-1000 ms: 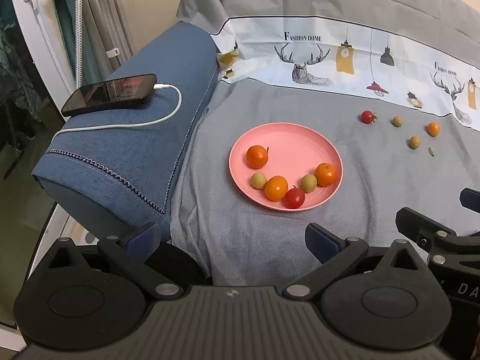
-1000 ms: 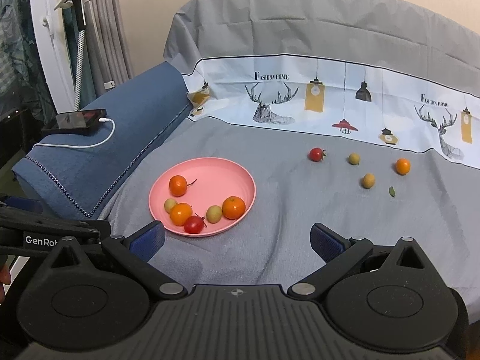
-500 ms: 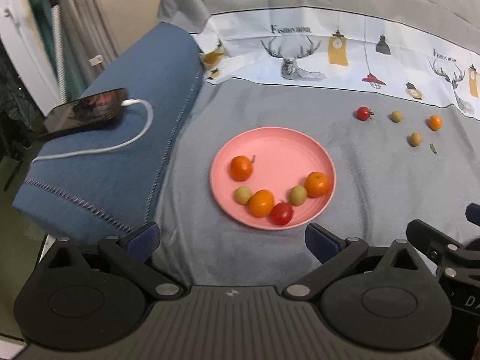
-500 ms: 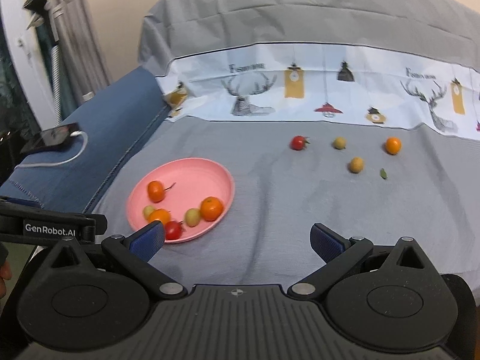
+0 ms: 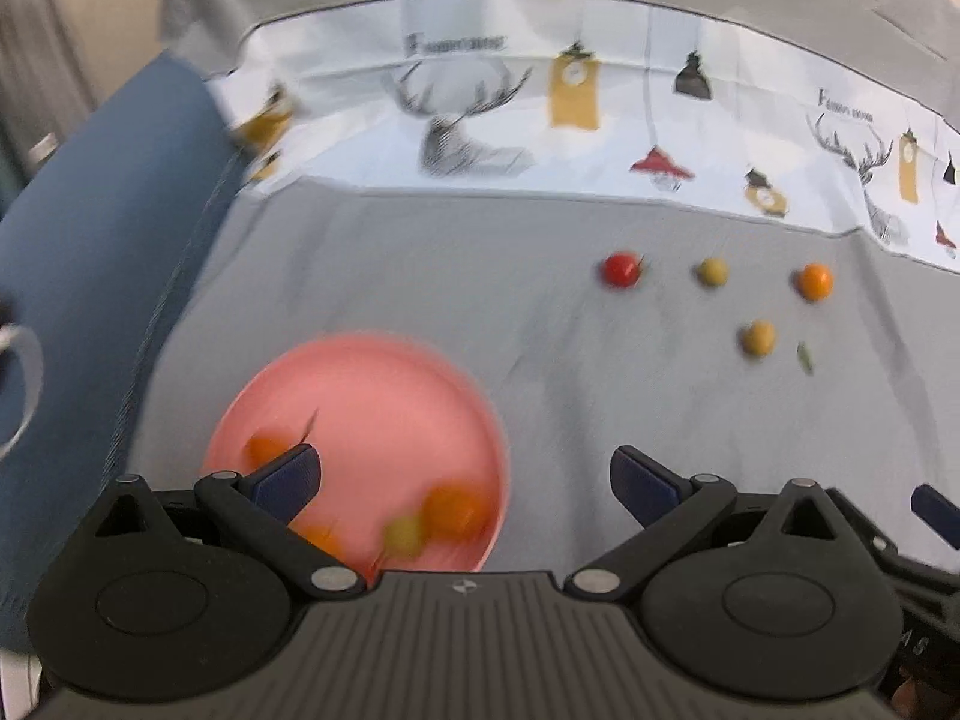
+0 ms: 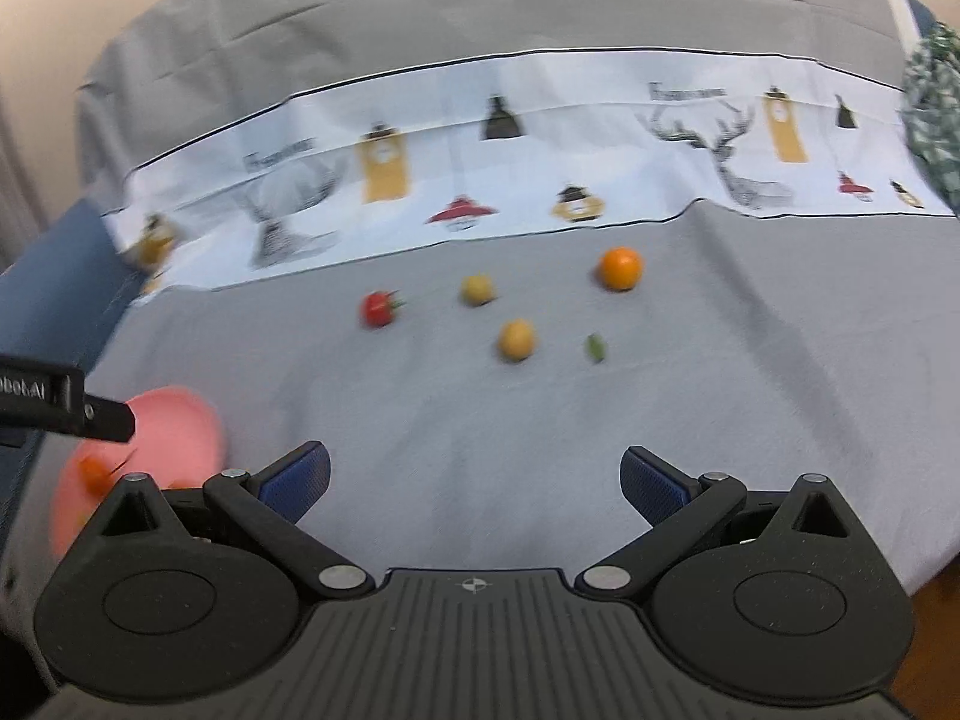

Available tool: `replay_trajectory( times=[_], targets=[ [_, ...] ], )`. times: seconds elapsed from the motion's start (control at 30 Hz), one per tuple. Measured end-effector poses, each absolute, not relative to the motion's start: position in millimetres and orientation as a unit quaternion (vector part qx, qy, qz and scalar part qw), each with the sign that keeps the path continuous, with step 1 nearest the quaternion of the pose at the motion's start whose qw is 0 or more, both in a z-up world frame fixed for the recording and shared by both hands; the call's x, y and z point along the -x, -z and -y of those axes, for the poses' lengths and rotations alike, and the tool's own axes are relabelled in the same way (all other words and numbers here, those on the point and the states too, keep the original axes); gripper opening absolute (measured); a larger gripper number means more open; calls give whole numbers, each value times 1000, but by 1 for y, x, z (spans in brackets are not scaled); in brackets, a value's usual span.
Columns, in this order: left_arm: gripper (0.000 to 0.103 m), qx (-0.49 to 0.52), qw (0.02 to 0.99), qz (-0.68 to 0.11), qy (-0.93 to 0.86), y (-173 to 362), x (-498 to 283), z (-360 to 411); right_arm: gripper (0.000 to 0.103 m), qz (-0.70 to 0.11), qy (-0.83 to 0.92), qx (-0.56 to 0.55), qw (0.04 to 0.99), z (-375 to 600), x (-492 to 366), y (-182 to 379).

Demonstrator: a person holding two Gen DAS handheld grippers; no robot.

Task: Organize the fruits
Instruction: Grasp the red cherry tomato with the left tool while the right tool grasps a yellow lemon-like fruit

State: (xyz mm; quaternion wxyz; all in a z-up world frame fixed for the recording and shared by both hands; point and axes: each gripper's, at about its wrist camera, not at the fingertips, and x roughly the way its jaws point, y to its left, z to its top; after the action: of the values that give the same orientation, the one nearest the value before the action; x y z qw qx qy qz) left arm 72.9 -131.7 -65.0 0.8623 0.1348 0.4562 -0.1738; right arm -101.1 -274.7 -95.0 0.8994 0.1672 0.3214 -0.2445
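A pink plate (image 5: 372,396) lies on the grey cloth and holds several small fruits, partly hidden by my left gripper (image 5: 462,480), which is open and empty above its near edge. Loose on the cloth further right lie a red tomato (image 5: 621,269), a yellow-green fruit (image 5: 712,272), an orange (image 5: 814,281) and a yellow fruit (image 5: 759,337). In the right wrist view the same tomato (image 6: 379,308), yellow-green fruit (image 6: 477,290), orange (image 6: 621,267) and yellow fruit (image 6: 516,339) lie ahead of my right gripper (image 6: 474,477), which is open and empty. The plate (image 6: 180,426) is at its far left.
A blue sofa arm (image 5: 90,252) rises at the left. A small green leaf (image 6: 595,348) lies beside the yellow fruit. The printed cloth covers the backrest (image 5: 540,90). The cloth's front edge drops off at the right (image 6: 918,546).
Both grippers have swung to the right and forward. The loose fruits are now nearer the middle of both views, the plate has slid down and left. Both stay open.
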Motion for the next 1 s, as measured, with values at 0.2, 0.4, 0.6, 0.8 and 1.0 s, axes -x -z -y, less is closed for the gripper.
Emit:
replay_trajectory(
  times=[0.2,0.4,0.6,0.8,1.0],
  targets=[
    [103,-166,861,-435,205,93,-128,209,102,-320,272,-157,894,322,52,130],
    [103,-178,839,-458,233,146,-188,278,102,-325,285,-136,891,353,-8,172],
    [103,-211,815,-482,241,198,-225,307,102,-314,287,-88,901,358,-38,213],
    [103,-158,824,-487,242,204,-236,294,102,-312,287,-95,901,360,-39,213],
    [103,-161,827,-481,243,204,-233,294,102,-312,287,-94,901,359,-40,213]
  ],
)
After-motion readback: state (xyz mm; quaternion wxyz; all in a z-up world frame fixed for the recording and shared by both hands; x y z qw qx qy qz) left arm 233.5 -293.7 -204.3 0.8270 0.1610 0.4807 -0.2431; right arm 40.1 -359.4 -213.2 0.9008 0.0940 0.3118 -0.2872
